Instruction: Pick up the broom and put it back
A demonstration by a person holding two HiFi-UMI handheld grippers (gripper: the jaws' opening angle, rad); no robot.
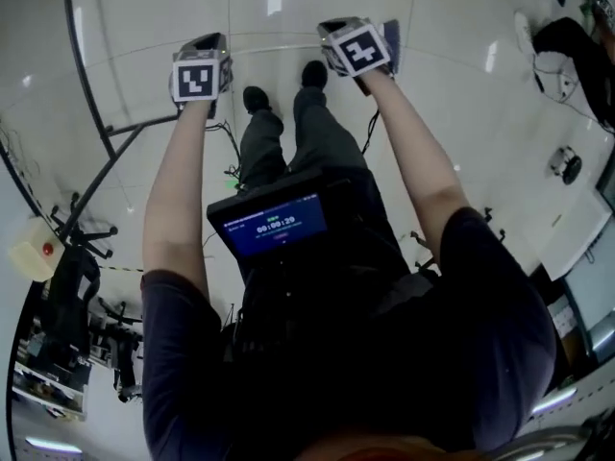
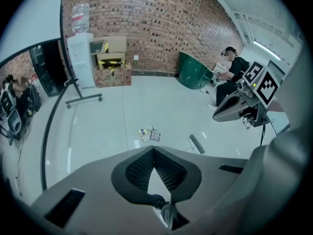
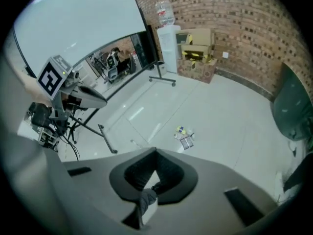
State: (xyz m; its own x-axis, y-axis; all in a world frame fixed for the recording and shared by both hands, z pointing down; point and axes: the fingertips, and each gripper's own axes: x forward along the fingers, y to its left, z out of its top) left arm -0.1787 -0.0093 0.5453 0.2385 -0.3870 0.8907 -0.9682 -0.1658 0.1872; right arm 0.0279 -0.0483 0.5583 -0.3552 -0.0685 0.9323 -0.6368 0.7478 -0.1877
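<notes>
I cannot make out a broom in any view. In the head view my left gripper [image 1: 200,73] and right gripper [image 1: 357,48] are held out side by side high above the pale floor, over the person's shoes. The left gripper [image 2: 153,152] is shut, its ribbed pads meeting at the tips with nothing between them. My right gripper [image 3: 156,153] is shut and empty too. Each shows in the other's view: the right gripper [image 2: 240,105] and the left gripper [image 3: 73,89]. A small grey striped oblong [image 2: 197,143], maybe a brush, lies on the floor.
Scattered litter [image 2: 149,133] [image 3: 185,137] lies on the floor ahead. A black-framed rolling partition [image 2: 83,99] stands at the left. A water dispenser [image 2: 80,58], cardboard boxes [image 2: 111,62] and a green bin [image 2: 193,71] line the brick wall. A person [image 2: 230,72] sits at the right.
</notes>
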